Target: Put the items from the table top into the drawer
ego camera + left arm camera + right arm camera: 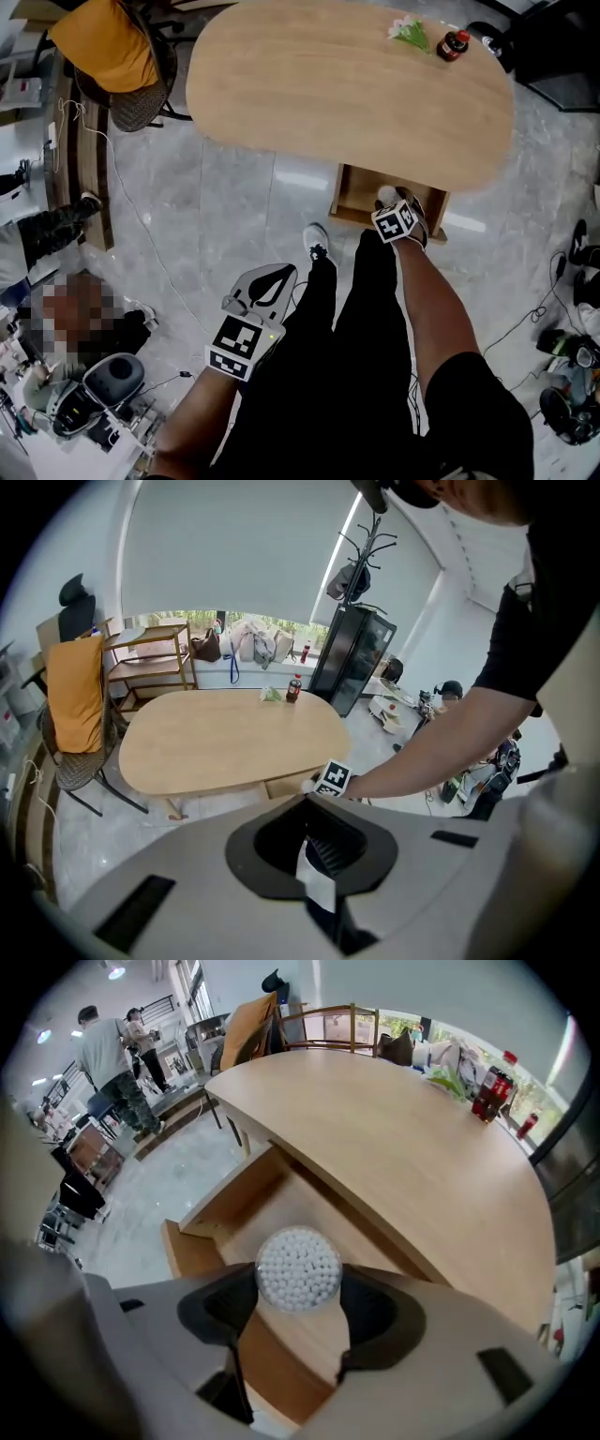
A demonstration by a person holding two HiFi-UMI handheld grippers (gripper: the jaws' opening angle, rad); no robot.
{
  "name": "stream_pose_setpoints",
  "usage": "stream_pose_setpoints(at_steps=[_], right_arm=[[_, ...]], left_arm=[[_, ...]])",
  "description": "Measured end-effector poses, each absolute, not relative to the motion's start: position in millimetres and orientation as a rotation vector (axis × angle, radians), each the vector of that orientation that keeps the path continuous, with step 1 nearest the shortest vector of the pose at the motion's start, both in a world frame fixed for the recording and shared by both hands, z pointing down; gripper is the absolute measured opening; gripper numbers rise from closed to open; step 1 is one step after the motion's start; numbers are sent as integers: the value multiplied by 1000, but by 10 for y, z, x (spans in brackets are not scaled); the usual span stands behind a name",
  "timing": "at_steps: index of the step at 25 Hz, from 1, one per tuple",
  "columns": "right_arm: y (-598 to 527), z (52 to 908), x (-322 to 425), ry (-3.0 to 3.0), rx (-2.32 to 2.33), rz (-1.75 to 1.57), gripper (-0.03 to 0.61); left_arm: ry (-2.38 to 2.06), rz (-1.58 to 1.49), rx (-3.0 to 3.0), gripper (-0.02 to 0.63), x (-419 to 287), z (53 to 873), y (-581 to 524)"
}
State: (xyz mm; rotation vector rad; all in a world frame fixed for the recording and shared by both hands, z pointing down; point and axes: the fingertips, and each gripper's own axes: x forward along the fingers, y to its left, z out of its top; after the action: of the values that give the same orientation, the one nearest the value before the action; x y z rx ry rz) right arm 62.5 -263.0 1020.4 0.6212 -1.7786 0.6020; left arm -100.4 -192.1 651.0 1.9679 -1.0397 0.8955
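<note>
A round clear tub of cotton swabs [298,1267] sits between the jaws of my right gripper [298,1277], which is shut on it. The tub hangs over the open wooden drawer [246,1206] under the oval wooden table [403,1147]. From the head view, my right gripper [389,199] is at the drawer [352,199]. A small dark bottle with a red label [453,44] and a green-and-white packet [410,32] lie at the table's far end. My left gripper [269,279] hangs low by the person's leg, shut and empty, far from the table [225,742].
A chair draped in orange cloth [112,47] stands at the table's far left. A person sits on the floor at the left [66,309], among cables and gear. A black cabinet [352,658] stands behind the table. Shoes and cables litter the right floor [572,356].
</note>
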Motion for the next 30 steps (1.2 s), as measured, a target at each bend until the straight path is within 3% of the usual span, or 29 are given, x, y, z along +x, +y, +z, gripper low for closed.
stream_pose_setpoints(at_steps=[9,16,23,30], right_arm=[[-2565,10576,560,-1718,570,582,265],[-2458,10262,653,-1672,567,626,270],[-2202,9252,640,-1724,563,623,270],[-2110,7407,292,-2027,765,682,266]], left_arm=[[-1053,886,1930,2,-1199,6655,-1837],[-1050,837,1987,2,-1192,6495,-1881],[-1034,742,2100,2,-1178,6002,-2119],[-979,651,2305,2,-1008,5294,-2051]])
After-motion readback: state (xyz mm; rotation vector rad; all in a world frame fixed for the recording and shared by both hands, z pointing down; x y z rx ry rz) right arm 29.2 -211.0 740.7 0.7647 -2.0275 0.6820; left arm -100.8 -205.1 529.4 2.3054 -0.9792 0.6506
